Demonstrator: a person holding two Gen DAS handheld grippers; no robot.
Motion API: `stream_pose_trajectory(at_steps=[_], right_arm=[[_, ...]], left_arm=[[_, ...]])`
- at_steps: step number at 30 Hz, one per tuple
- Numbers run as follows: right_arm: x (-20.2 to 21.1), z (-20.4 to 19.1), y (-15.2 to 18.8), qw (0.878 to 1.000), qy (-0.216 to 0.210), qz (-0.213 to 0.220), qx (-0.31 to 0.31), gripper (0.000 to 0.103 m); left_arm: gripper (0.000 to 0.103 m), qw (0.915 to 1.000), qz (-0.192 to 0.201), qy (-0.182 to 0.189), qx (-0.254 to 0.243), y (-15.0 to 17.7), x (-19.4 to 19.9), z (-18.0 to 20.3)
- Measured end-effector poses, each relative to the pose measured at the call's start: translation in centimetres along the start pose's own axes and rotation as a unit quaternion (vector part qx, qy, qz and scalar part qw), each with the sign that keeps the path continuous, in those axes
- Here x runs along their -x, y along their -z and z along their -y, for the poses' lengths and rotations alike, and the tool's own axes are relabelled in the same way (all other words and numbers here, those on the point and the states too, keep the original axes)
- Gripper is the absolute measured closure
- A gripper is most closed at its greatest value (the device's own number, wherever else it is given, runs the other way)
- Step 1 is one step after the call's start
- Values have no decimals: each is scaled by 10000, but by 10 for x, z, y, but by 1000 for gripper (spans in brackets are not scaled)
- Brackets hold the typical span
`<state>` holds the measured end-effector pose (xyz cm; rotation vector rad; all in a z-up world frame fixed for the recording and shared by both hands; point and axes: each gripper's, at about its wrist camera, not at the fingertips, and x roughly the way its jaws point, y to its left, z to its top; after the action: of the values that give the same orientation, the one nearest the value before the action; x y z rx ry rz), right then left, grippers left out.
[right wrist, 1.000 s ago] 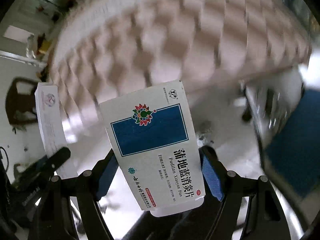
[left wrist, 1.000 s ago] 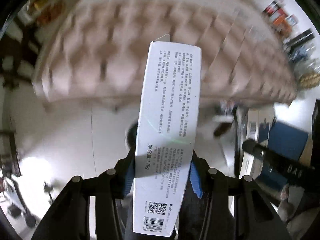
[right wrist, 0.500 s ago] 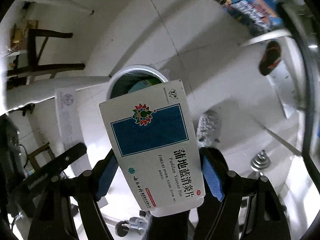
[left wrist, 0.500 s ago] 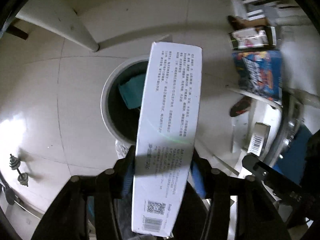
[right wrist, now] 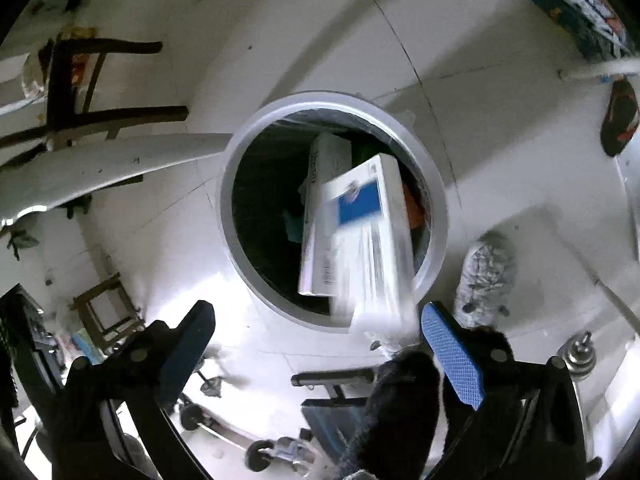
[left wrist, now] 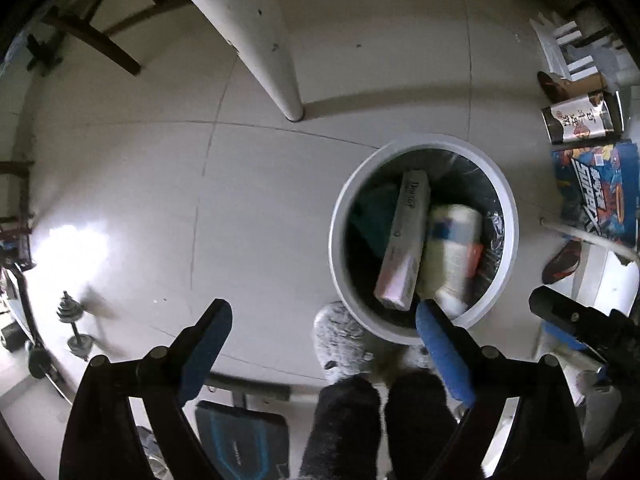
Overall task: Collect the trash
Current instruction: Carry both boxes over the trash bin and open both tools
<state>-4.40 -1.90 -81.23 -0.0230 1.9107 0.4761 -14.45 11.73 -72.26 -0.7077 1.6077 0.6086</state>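
Observation:
A round white trash bin [left wrist: 340, 216] [right wrist: 436, 188] with a dark liner stands on the tiled floor below both grippers. A long white box [left wrist: 402, 248] [right wrist: 320, 216] lies inside it. The white box with a blue panel [right wrist: 368, 232] [left wrist: 452, 248] is blurred, dropping over the bin's near rim. My left gripper [left wrist: 322, 316] hangs above the floor beside the bin, its jaws opening with nothing between them. My right gripper [right wrist: 318, 320] is above the bin's near edge, jaws opening; the falling box has left them.
A white table leg [left wrist: 264, 40] stands behind the bin. Fluffy grey slippers [left wrist: 340, 344] [right wrist: 486, 276] and dark trouser legs are beside the bin. Dumbbells [left wrist: 74, 320] lie on the floor at left, a colourful carton [left wrist: 596, 196] and a tin at right, a wooden chair [right wrist: 92, 88] further back.
Both grippers sank toward the bin and opened. The long white box dropped from the left gripper into the bin; the blue-panel box left the right gripper and is falling in.

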Motion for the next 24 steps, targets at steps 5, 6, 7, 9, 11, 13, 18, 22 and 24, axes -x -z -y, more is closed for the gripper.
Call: stream_pose_trajectory(at_steps=[5,6,7,9,11,13,18,22,24], right_arm=[[16,-13,19,9938,974,247,481,0],[23,-15,25,9907,1210,287,559,0],[29,-16,29,9880,1379,326,616,0],[44,-19,40,9824,1667,403,737,0],[57,-22,47,9788,1812,480,831,0],[73,-27,54,9759,1897,557,922,0],[120,-42,73,9715,1982,728,1075,0],[161,-60,88,9689,1999,833,1199,0],[186,-69,97,9675,2008,890,1256,0]], left_arm=[[9,9999,48,-64,-128,14,21,10],[9,9998,69,-60,-154,17,28,14],[9,9998,127,-8,-176,19,33,18],[9,9996,165,-25,-236,24,46,25],[9,9994,189,-2,-296,28,57,31],[9,9992,215,30,-331,34,75,35],[9,9986,317,111,-410,48,120,41],[9,9978,400,189,-487,60,159,41],[9,9974,467,232,-501,65,182,40]])
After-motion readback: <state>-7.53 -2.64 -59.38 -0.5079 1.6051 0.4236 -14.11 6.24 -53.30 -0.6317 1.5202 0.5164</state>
